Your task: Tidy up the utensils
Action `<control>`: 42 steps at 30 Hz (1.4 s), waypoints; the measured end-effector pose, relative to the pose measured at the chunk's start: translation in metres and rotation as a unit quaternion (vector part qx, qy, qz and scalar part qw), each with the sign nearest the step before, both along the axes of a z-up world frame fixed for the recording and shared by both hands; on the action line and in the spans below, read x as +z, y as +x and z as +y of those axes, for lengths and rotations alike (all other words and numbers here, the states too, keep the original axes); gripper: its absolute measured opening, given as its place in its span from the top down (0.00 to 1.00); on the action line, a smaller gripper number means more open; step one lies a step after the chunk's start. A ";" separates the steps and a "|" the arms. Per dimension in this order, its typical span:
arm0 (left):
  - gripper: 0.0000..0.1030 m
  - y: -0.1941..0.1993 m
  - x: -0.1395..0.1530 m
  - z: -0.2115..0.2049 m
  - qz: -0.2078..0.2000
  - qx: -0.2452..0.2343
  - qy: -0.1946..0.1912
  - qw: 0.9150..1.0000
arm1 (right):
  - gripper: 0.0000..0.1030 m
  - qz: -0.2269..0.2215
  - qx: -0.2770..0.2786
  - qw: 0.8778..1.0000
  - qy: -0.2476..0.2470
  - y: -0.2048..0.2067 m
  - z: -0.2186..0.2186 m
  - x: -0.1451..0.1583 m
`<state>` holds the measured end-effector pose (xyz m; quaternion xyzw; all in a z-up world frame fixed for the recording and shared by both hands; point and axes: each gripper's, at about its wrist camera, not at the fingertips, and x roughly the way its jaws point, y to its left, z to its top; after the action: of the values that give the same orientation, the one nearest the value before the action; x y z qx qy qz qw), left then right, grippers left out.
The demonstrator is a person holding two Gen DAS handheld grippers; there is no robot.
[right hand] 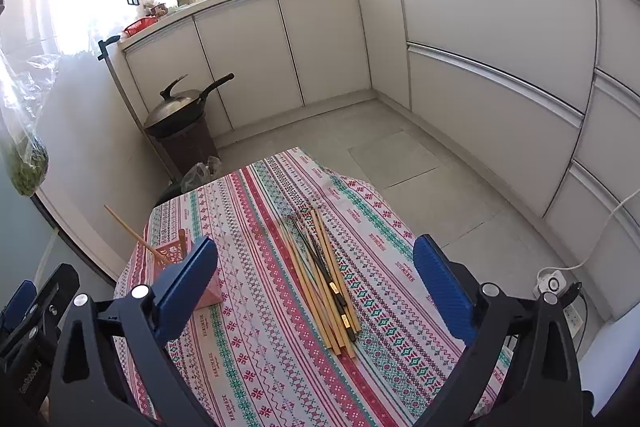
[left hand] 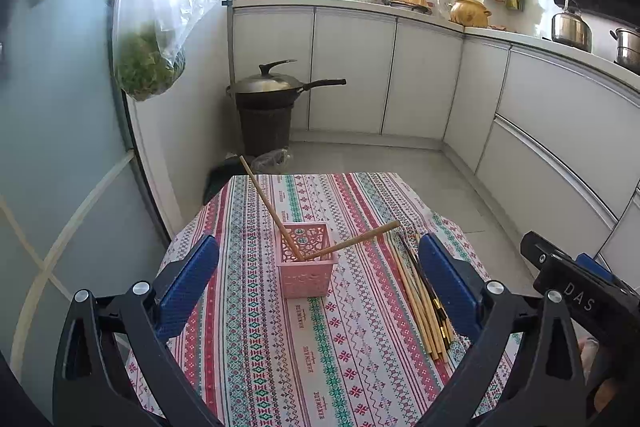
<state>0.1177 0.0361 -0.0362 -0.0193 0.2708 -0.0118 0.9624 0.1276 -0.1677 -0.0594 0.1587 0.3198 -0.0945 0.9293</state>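
Both claws, left gripper [left hand: 318, 285] and right gripper [right hand: 316, 291], gape empty. 2 chopsticks [left hand: 280, 223] lean in the pink basket [left hand: 306, 269]; the loose pile [right hand: 326, 291] lies beside it. Best pinch 1 stick mid-length, then tip it in.

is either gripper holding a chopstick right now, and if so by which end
Neither. The left gripper and right gripper are both open and empty; two chopsticks stand in the pink basket, the rest lie in a pile.

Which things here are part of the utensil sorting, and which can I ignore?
Job: pink plastic lattice basket; two wooden chopsticks standing in it; pile of loose wooden and black chopsticks on the patterned tablecloth.
Ignore: lidded black wok; hanging bag of greens.
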 end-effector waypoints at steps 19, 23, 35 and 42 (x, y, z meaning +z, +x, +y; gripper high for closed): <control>0.07 -0.002 -0.004 -0.008 0.002 0.011 0.024 1.000 | 0.07 0.018 -0.003 1.000 0.004 -0.002 -0.003 -0.010; 0.07 0.001 -0.007 -0.015 0.019 -0.013 0.011 1.000 | 0.07 0.020 -0.020 1.000 0.011 -0.005 -0.017 -0.007; 0.07 0.024 -0.101 -0.100 0.210 -0.133 0.029 0.968 | 0.07 0.027 -0.105 0.981 0.160 0.011 -0.129 -0.024; 0.08 0.078 -0.103 -0.177 0.226 -0.173 0.056 0.957 | 0.07 0.060 -0.128 0.965 0.219 0.023 -0.178 -0.069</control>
<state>0.1959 -0.1408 -0.1394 0.0793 0.4805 -0.1586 0.8589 0.1504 -0.3452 -0.1282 0.3921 0.3647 -0.1498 0.8311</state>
